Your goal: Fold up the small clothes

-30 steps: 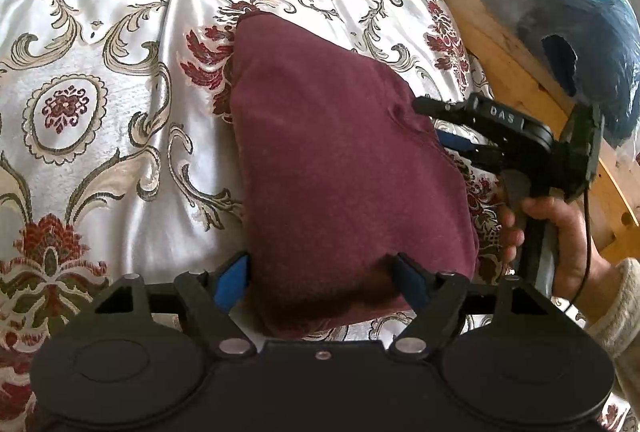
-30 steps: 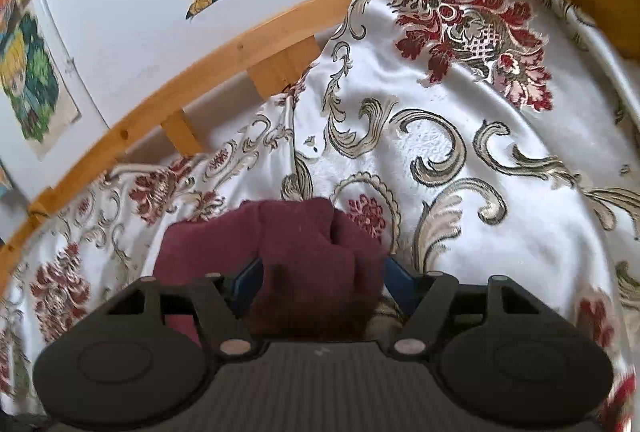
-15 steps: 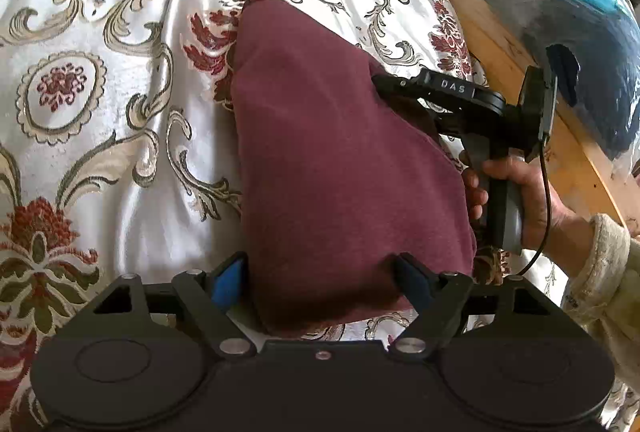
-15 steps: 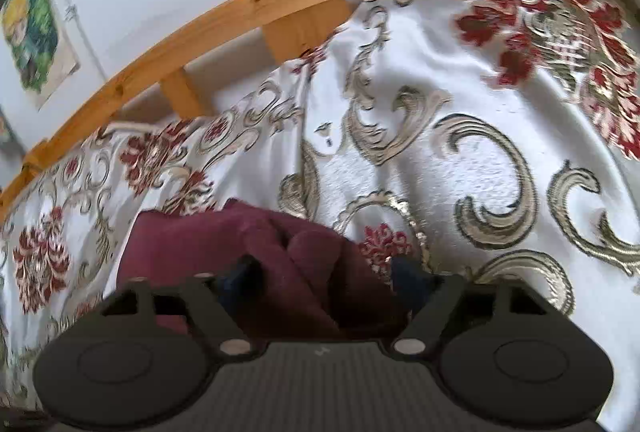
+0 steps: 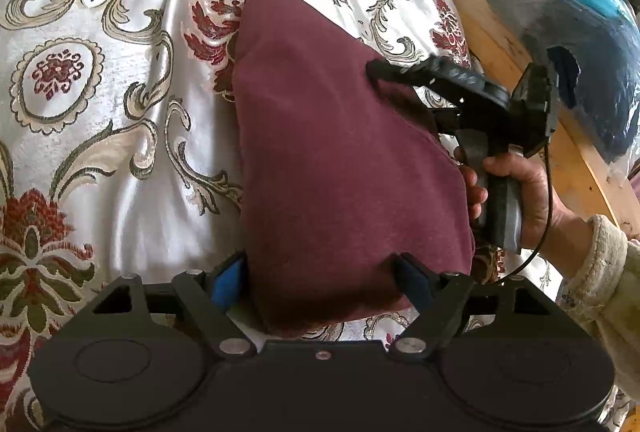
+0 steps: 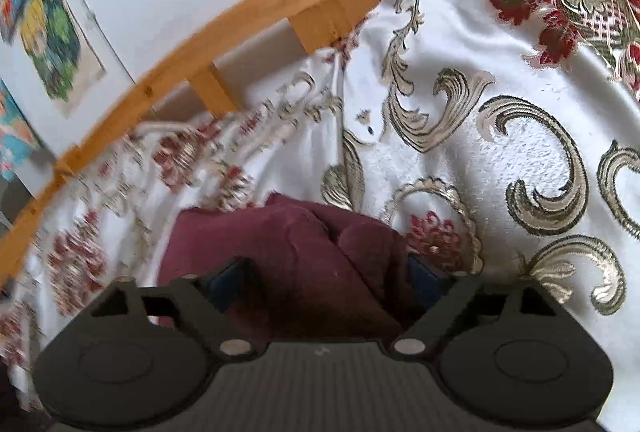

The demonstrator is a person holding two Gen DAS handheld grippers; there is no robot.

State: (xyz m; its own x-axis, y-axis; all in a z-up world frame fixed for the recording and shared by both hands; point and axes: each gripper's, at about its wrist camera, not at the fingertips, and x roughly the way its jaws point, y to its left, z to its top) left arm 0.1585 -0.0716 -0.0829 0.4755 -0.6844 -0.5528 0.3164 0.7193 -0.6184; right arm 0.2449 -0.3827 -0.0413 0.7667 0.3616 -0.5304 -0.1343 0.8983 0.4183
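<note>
A: How does the left tool (image 5: pixel 320 280) stand?
B: Spread wide, a finger on either side of the near end of the maroon garment (image 5: pixel 340 151). Whether the pads press the cloth, I cannot tell.
A: And the right tool (image 6: pixel 324 280)?
B: Its jaws are opening, with a bunched fold of the same garment (image 6: pixel 288 256) between them. From the left wrist camera its upper finger lies on the garment's far right edge, and a hand (image 5: pixel 520 191) in a cream sleeve (image 5: pixel 600 272) grips the handle.
A: Where does the garment lie?
B: Folded on the floral bedspread (image 5: pixel 100 111), near the wooden bed rail (image 6: pixel 240 15). Beyond the rail sits a blue plastic-wrapped bundle (image 5: pixel 560 11).
</note>
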